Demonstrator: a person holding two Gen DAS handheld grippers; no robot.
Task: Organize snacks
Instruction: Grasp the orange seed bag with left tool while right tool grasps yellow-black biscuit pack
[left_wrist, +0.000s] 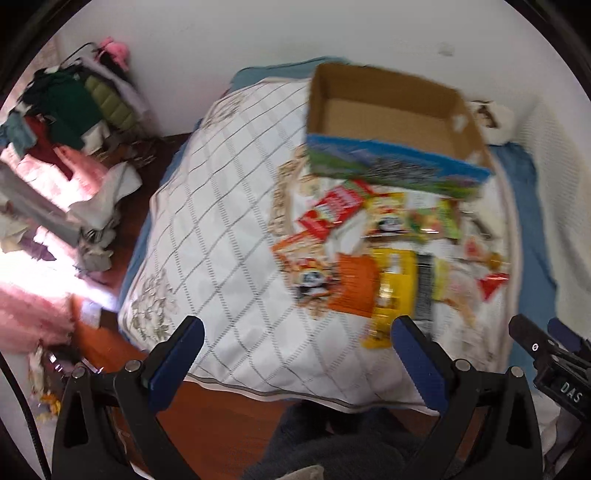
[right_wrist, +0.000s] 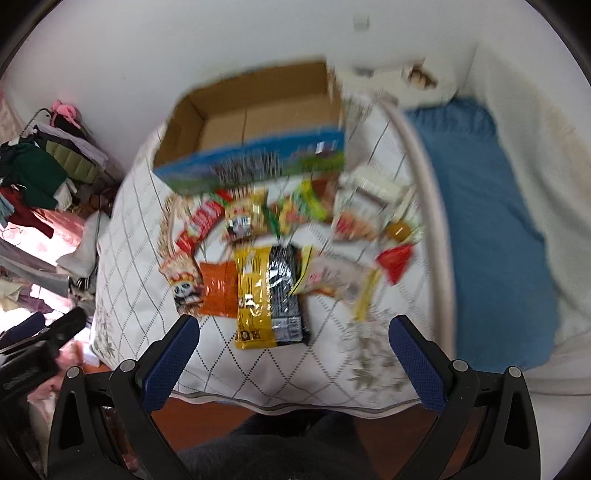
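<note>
An open cardboard box (left_wrist: 391, 122) with a blue-green printed front stands at the far side of a white quilted pad (left_wrist: 221, 221); it also shows in the right wrist view (right_wrist: 258, 110). Its inside looks empty. Several snack packets lie in front of it: a yellow packet (right_wrist: 253, 295), an orange one (right_wrist: 218, 291), a black one (right_wrist: 286, 291), a red one (right_wrist: 201, 225) and a panda-print packet (right_wrist: 183, 280). My left gripper (left_wrist: 295, 332) is open and empty above the pad's near edge. My right gripper (right_wrist: 293, 330) is open and empty just short of the yellow packet.
A blue bedsheet (right_wrist: 487, 221) lies to the right of the pad. A heap of clothes (left_wrist: 66, 122) is piled at the left by the white wall. The wooden floor (left_wrist: 221, 417) shows below the pad's near edge. The right gripper's body (left_wrist: 554, 365) shows at the left view's right edge.
</note>
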